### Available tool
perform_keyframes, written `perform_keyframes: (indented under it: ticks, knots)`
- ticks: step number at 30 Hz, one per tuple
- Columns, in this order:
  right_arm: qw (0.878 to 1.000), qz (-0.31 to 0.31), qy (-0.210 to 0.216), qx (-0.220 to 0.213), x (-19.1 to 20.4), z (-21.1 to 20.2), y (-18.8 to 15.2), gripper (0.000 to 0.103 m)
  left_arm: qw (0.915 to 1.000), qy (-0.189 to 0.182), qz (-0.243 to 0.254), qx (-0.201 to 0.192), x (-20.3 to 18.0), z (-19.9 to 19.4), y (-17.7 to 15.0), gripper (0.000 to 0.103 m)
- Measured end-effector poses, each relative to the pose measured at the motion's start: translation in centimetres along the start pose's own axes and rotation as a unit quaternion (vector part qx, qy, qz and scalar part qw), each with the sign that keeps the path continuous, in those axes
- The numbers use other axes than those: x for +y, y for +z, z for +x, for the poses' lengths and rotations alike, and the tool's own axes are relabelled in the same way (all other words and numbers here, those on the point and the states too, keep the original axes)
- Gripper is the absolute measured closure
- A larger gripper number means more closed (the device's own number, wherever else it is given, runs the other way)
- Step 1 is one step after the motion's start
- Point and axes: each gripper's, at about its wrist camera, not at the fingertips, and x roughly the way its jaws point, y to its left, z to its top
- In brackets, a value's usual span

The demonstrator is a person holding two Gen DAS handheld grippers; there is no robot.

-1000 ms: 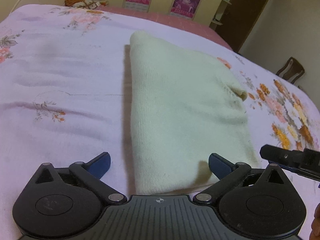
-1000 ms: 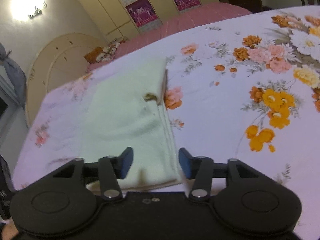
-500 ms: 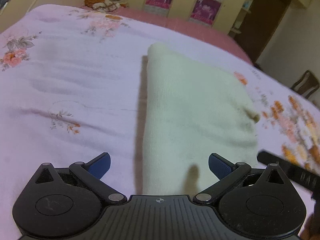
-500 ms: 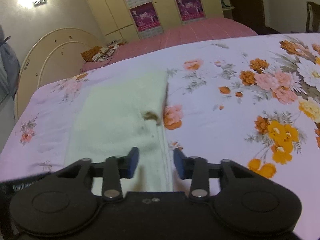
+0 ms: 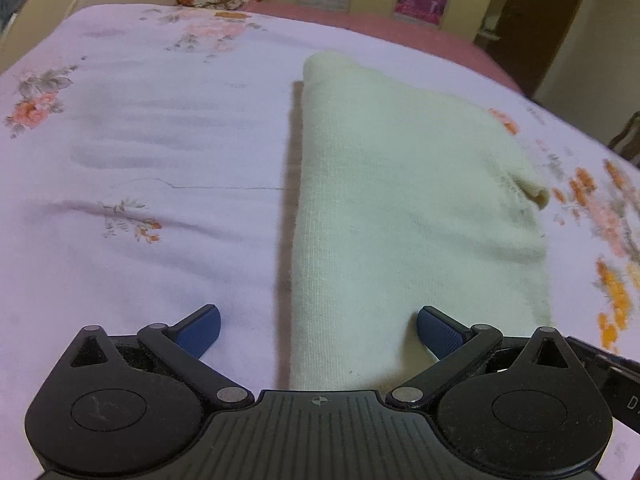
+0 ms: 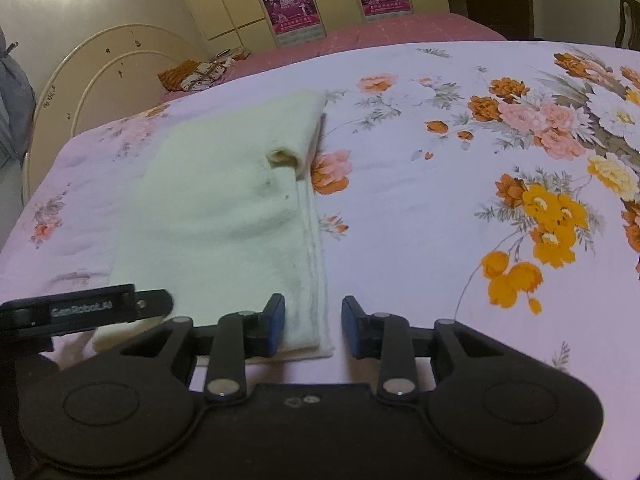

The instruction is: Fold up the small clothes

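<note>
Black bar (image 6: 86, 311), left of the right claw (image 6: 313, 326): "GenRobot.AI"; posters (image 6: 290, 8) on far cupboards ahead: print too small to read.

We hold our left gripper (image 5: 318, 330) low and level, its two blue-padded fingers (image 5: 434, 330) spread wide apart with nothing between them. Our right gripper (image 6: 313, 326) sits just beside it, to its right, with its blue pads (image 6: 276, 324) parted by a narrower gap and not clamped. Part of each tool's black body shows at the edge of the other's view.
</note>
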Motion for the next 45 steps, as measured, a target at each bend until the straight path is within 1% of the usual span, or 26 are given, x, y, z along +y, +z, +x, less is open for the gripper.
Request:
perform_keyframes:
  ticks: [2, 7, 10, 12, 14, 19, 23, 26, 27, 29, 32, 35, 38, 42, 45]
  knots:
    - [1.0, 0.001, 0.003, 0.002, 0.0, -0.3, -0.1, 0.07, 0.9999, 0.008, -0.013, -0.006, 0.3, -0.1, -0.1, 0.0]
    - [1.0, -0.003, 0.013, 0.002, 0.3, -1.5, -0.3, 0.067, 0.9991, 0.036, 0.021, -0.009, -0.8, -0.4, -0.4, 0.0]
    - [1.0, -0.01, 0.014, 0.003, 0.5, -2.3, -0.2, 0.06, 0.9987, 0.042, 0.028, -0.004, -1.3, -0.9, -0.4, 0.0]
    - [1.0, -0.015, 0.015, 0.008, 0.6, -2.8, -0.1, 0.059, 0.9973, 0.056, 0.045, -0.009, -1.7, -1.6, -0.5, 0.0]
    - [0.999, -0.022, 0.016, 0.02, 0.8, -3.2, 0.0, 0.056, 0.9965, 0.062, 0.054, -0.015, -1.9, -2.5, -0.7, 0.0]
    - [0.998, -0.042, 0.032, 0.034, 1.2, -4.8, -0.1, 0.044, 0.9968, 0.055, 0.049, -0.033, -2.2, -5.4, -1.1, 0.0]
    - [0.997, -0.047, 0.05, 0.04, 1.1, -6.4, -0.4, 0.042, 0.9954, 0.057, 0.059, -0.049, -3.1, -8.4, -2.1, 0.0]
    - [0.996, -0.05, 0.061, 0.039, 0.8, -8.1, -0.9, 0.04, 0.9951, 0.046, 0.06, -0.063, -3.7, -11.2, -3.0, 0.0]
    - [0.996, -0.052, 0.065, 0.037, 0.7, -8.9, -1.2, 0.037, 0.9943, 0.047, 0.062, -0.073, -4.0, -12.5, -3.5, 0.0]
    - [0.995, -0.057, 0.073, 0.031, 0.6, -10.5, -1.7, 0.035, 0.9921, 0.057, 0.072, -0.086, -4.6, -14.7, -4.6, 0.0]
    - [0.994, -0.068, 0.083, 0.014, 0.1, -13.7, -3.0, 0.033, 0.9902, 0.059, 0.081, -0.097, -5.3, -17.7, -6.2, 0.0]
    - [0.993, -0.08, 0.089, -0.005, -0.3, -16.9, -4.2, 0.032, 0.9887, 0.068, 0.077, -0.109, -6.2, -21.1, -8.3, 0.0]
    - [0.991, -0.096, 0.089, -0.033, -0.7, -20.6, -5.6, 0.031, 0.9877, 0.07, 0.073, -0.12, -6.7, -24.4, -10.4, 0.0]
    - [0.986, -0.117, 0.074, -0.09, -0.8, -26.1, -7.3, 0.029, 0.9868, 0.065, 0.058, -0.136, -7.0, -29.1, -13.4, 0.0]
    - [0.979, -0.128, 0.053, -0.146, -0.5, -30.1, -8.5, 0.027, 0.9844, 0.07, 0.049, -0.154, -7.1, -32.1, -15.4, 0.0]
